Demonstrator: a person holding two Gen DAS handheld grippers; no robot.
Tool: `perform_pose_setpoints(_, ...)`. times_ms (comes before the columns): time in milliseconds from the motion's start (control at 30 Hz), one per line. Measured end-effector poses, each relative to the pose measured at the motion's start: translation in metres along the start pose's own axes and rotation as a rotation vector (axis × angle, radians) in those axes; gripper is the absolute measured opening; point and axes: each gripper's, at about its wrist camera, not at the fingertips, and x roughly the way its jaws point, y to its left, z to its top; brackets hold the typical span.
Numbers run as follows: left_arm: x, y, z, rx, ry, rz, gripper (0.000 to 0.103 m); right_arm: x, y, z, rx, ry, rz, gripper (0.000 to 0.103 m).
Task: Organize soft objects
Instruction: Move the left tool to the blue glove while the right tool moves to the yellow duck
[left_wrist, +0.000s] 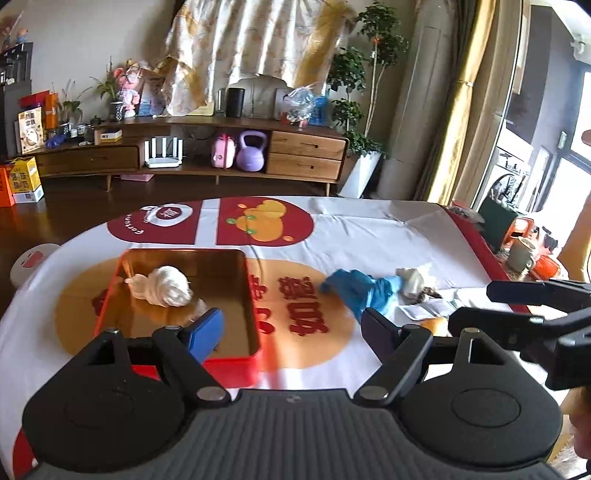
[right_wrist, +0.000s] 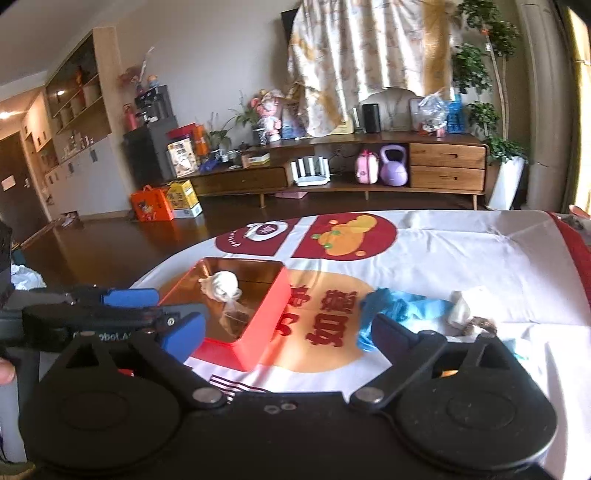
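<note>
Right gripper (right_wrist: 288, 332) is held above the tablecloth (right_wrist: 461, 254), jaws wide, nothing between them. White cloth (right_wrist: 223, 284) and a clear bag (right_wrist: 234, 317) are seen in the red tin (right_wrist: 266, 317). Blue cloth (right_wrist: 399, 306) lies right of it; left gripper (right_wrist: 125, 306) is seen at left.

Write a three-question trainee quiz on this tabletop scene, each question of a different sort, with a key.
1. True or false: the white soft item lies inside the red tin.
2. Multiple choice: the blue cloth lies (a) in the tin, (b) on the tablecloth right of the tin, (c) on the floor.
3. Fill in: the left tool and the right tool both have their jaws ____, with nothing between them.

Key: 1 true; 2 b; 3 open.
</note>
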Motion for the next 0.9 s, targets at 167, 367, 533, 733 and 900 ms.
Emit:
perform_pose_setpoints(167,0.003,-0.018,-0.008,0.004,0.007,-0.030,0.082,-0.012,-0.020,-0.010,0.025,-0.008,-0.033,0.101)
perform_pose_setpoints(367,0.009,-0.040,-0.013,0.024,0.001,-0.053,0.092,-0.021,-0.042,-0.021,0.044,-0.016,-0.084,0.103)
perform_pose_setpoints(533,0.018,-0.049,-0.015,0.000,-0.023,-0.049,0.099,-0.021,-0.061,-0.030,0.052,-0.007,-0.121,0.103)
perform_pose_setpoints(733,0.040,-0.061,-0.012,0.028,-0.013,-0.035,0.099,-0.012,-0.082,-0.043,0.075,0.014,-0.167,0.103)
perform_pose_setpoints(900,0.062,-0.070,-0.007,0.052,-0.010,-0.028,0.099,-0.001,-0.098,-0.048,0.107,0.029,-0.181,0.103)
